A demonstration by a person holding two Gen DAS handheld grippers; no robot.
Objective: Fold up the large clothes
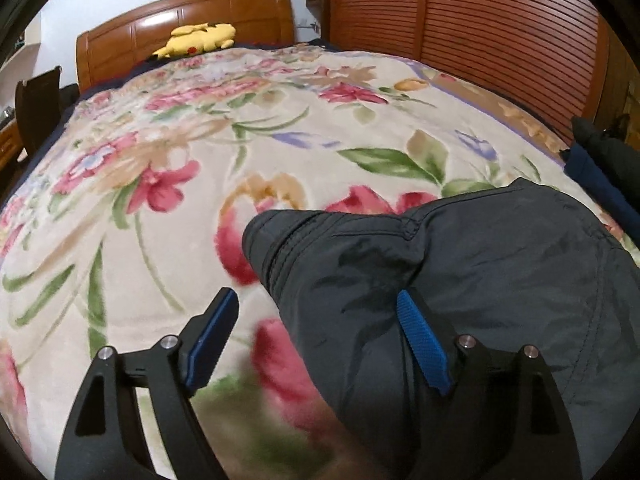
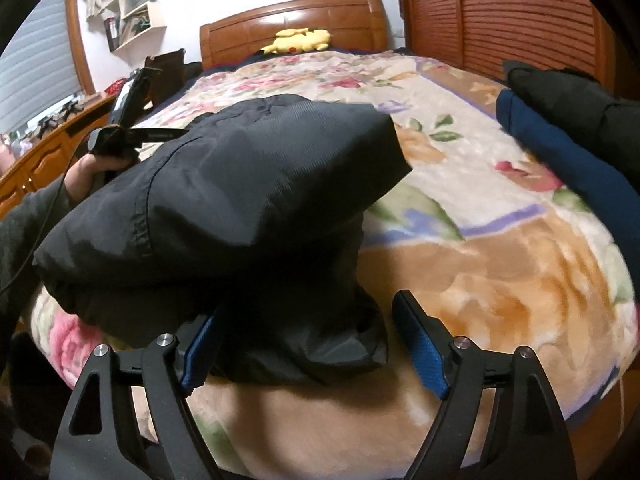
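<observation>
Jacket [image 2: 224, 208], black and padded, lies folded into a thick bundle on the flowered blanket [image 2: 500, 272] of the bed. It sits straight ahead of the right claw [image 2: 308, 344]; a loose flap of its cloth lies between the two blue pads, which stand wide apart. The left pad looks to rest against the cloth and the right pad is clear of it, so nothing is gripped.

Seen from the left claw [image 1: 320, 340], the same jacket [image 1: 460, 280] lies ahead and to the right, with its edge reaching in between the pads. These pads also stand wide apart. The right pad lies against the dark cloth and the left pad hangs over bare blanket [image 1: 160, 220], with no grip on anything.

To the left of the right claw, beyond the bundle, a hand [image 2: 86, 178] holds the other claw by its handle.

Farther ahead and to the right of both claws a blue garment [image 2: 560, 160] lies at the blanket's edge with a black garment [image 2: 560, 92] on top. Far ahead, a yellow plush toy [image 1: 200, 38] lies against the wooden headboard [image 1: 132, 36]. A slatted wooden wardrobe [image 1: 500, 32] stands beyond the bed on the right
</observation>
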